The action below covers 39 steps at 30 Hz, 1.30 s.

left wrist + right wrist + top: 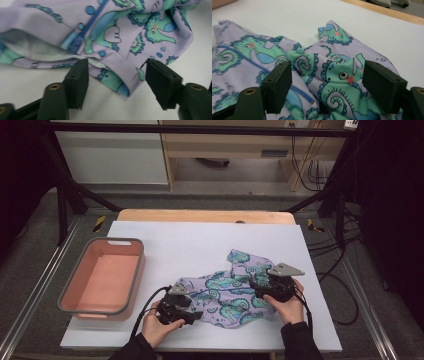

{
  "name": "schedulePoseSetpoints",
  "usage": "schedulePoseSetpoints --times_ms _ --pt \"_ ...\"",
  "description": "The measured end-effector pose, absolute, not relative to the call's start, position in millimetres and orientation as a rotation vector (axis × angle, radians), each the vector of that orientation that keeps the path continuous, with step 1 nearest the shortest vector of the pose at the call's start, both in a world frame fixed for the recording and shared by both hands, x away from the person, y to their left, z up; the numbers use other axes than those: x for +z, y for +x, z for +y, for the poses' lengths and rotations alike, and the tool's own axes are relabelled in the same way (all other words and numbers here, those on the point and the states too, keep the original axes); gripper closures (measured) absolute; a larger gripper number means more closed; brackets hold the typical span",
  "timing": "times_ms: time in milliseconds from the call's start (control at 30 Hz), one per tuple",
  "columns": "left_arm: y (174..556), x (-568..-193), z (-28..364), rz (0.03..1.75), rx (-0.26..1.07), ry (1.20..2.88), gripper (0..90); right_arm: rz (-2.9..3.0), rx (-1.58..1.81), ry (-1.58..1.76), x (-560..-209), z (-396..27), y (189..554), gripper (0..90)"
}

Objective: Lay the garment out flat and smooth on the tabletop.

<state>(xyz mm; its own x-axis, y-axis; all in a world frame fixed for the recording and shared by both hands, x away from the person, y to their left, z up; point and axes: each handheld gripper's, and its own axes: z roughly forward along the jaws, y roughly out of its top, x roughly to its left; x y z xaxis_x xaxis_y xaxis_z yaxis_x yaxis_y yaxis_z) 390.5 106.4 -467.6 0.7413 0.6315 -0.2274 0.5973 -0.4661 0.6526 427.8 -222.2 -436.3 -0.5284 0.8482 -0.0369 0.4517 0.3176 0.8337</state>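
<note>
Both the left gripper and right gripper agape over the seahorse-print garment, seemingly unclamped.

A white board covers most of a wooden table at the centre of the high view; the wood shows as a strip along the far edge. Grey floor lies at both sides, with metal rails running along it at lower left and lower right. Black frame legs stand at upper left and upper right. Across the top sit a white cabinet and pale wooden furniture. Black cables hang and trail at the right. The far corners are dark.
</note>
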Motion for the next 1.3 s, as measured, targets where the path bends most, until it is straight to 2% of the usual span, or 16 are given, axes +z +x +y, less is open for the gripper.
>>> schedulePoseSetpoints --times_ms 100,133,233,267,333,367,600,867,1067,1200,1300 --pt "386.4 -471.1 100.8 0.907 0.076 2.203 49.1 2.129 1.057 1.165 -444.2 -217.5 439.1 27.1" --pt "385.4 -470.9 99.8 0.901 0.092 2.208 50.5 2.136 1.035 1.171 -447.0 -216.5 441.9 32.6" --pt "385.1 -471.9 99.7 0.895 0.079 2.211 65.6 2.164 0.966 1.139 -452.6 -215.3 445.4 57.9" --pt "384.9 -472.2 99.8 0.895 0.086 2.218 72.7 2.178 0.95 1.134 -452.8 -215.6 445.2 69.3" --pt "383.5 -471.5 99.8 0.889 0.119 2.242 81.9 2.186 0.955 1.143 -451.3 -217.8 444.2 79.1" --pt "383.1 -470.9 100.3 0.883 0.125 2.252 86.5 2.178 0.96 1.146 -449.7 -219.3 443.5 80.5" --pt "385.0 -458.7 113.2 0.846 0.124 2.267 89.5 2.058 0.981 1.169 -429.7 -239.2 435.5 82.1" --pt "392.3 -437.9 161.4 0.909 0.188 2.198 89.7 1.949 0.985 1.224 -408.1 -282.8 418.7 82.0" --pt "393.6 -438.6 171.8 0.942 0.193 2.174 89.6 2.0 0.902 1.268 -425.3 -305.2 402.9 81.2" --pt "394.4 -442.1 169.3 0.938 0.185 2.186 89.5 2.054 0.867 1.312 -447.2 -311.3 399.0 74.7" --pt "395.6 -443.9 169.8 0.946 0.172 2.179 89.5 2.06 0.922 1.278 -446.2 -306.6 398.6 60.8"
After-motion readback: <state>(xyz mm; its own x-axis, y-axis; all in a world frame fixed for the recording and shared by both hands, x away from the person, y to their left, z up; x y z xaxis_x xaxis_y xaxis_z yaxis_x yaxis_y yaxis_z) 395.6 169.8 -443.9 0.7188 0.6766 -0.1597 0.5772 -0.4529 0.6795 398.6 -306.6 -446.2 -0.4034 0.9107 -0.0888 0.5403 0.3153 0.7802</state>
